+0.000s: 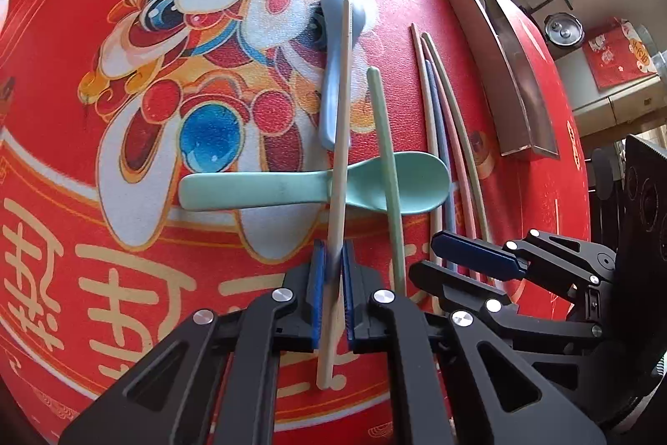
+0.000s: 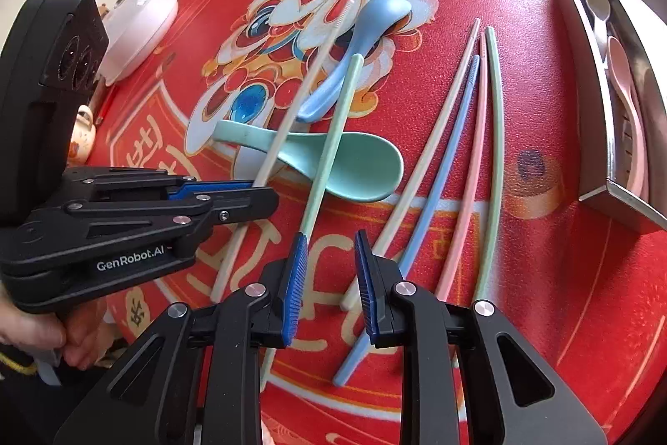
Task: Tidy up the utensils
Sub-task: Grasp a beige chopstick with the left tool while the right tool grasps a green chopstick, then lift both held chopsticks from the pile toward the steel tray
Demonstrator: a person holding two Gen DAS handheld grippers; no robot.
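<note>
The left tongs [image 1: 333, 270] pinch the cream chopstick [image 1: 338, 153] lying across the green spoon [image 1: 317, 188] on the desk [image 1: 62, 90], the right tongs [image 2: 329, 282] narrow and empty, so lifting could drag that spoon.

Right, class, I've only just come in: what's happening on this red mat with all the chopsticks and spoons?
A person is sorting utensils with a pair of tongs in each hand. The left tongs are shut on a cream chopstick that lies across the green spoon and blue spoon. The right tongs stand partly open, with the green chopstick running down beside the left pad; they grip nothing. Four more chopsticks lie together on the mat, and two spoons are already in the metal tray.
</note>
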